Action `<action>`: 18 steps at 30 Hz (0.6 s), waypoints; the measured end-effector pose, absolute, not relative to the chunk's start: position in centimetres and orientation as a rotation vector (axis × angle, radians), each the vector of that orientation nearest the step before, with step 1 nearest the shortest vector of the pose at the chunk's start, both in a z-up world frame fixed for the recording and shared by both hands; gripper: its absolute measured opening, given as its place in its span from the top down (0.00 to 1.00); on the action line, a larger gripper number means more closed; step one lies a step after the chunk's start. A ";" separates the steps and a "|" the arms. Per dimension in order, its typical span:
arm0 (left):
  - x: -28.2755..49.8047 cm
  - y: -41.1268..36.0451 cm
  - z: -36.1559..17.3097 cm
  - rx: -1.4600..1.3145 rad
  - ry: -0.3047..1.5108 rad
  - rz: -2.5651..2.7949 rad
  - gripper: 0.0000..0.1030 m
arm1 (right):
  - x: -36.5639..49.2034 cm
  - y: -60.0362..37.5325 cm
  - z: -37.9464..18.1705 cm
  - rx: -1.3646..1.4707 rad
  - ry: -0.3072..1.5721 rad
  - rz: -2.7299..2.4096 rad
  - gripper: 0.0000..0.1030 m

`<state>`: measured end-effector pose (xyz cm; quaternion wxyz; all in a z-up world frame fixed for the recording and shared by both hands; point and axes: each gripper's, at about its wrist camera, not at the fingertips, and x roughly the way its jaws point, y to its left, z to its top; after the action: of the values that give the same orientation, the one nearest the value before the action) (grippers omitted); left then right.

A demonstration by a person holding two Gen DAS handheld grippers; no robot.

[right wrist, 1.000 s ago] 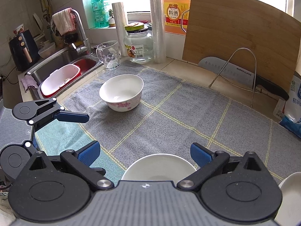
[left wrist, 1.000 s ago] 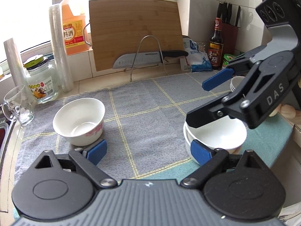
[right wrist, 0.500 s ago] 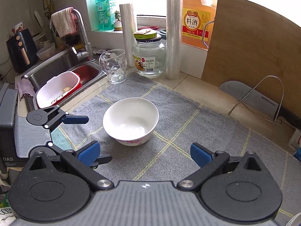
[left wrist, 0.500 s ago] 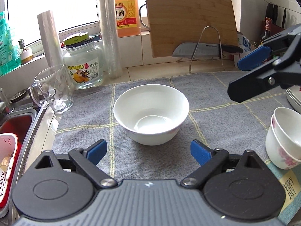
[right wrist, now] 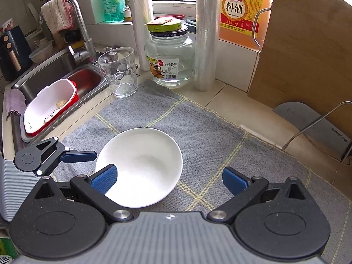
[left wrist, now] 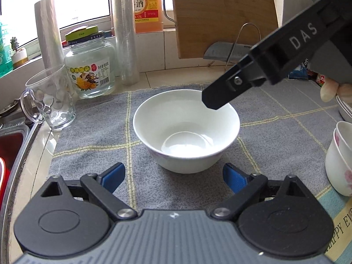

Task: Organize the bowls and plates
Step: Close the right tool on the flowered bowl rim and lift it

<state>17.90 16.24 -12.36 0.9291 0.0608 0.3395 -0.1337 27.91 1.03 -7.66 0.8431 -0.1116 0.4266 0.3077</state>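
Bowl: plain white bowl [left wrist: 186,132] sitting upright and empty on the grey checked mat [left wrist: 94,129], roughly mid-mat, closer to the sink-side edge of the worktop [right wrist: 231,96] than the stacked bowls [left wrist: 340,156] at the far right end.

Left hand-held gripper [left wrist: 173,176]: jaws spread wide, blue pads either side of the bowl's near wall but not touching it. Nothing held.

Right hand-held gripper [right wrist: 169,179]: also spread apart and empty. In its own view one blue pad hangs over the bowl's rim and the other is out over bare mat, so it looks lined up to pinch the rim rather than straddle the whole bowl.

Step in hand (my guess): picking up this lone bowl so it can join the stack on the right.

How I'd do it: only one gripper needs it. The two are crowding the same bowl, so let one back off. Drop one pad inside and one outside the wall, get a deep bite on the rim, close firmly since glazed ceramic is slick, then lift straight up.

Watch out for: the glass mug [left wrist: 49,103] and glass jar [left wrist: 90,66] by the sink-side edge, close enough to get clipped on a swing.

Set-down: lower level into the stack, don't drop it.
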 end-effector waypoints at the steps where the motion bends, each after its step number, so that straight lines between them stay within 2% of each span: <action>1: 17.9 16.2 -12.4 0.128 0.690 -0.278 0.07 | 28.1 1.3 -7.8 -0.239 0.904 0.655 0.00; 6: 18.3 15.6 -12.1 0.146 0.664 -0.306 0.08 | 29.2 2.3 -8.9 -0.233 0.933 0.682 0.02; 18: 19.3 15.5 -12.0 0.165 0.640 -0.333 0.10 | 30.8 3.6 -10.1 -0.226 0.969 0.736 0.25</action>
<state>19.35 15.48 -12.04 0.9324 0.0807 0.3126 -0.1627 30.75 3.60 -10.09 0.8147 -0.1059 0.4541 0.3448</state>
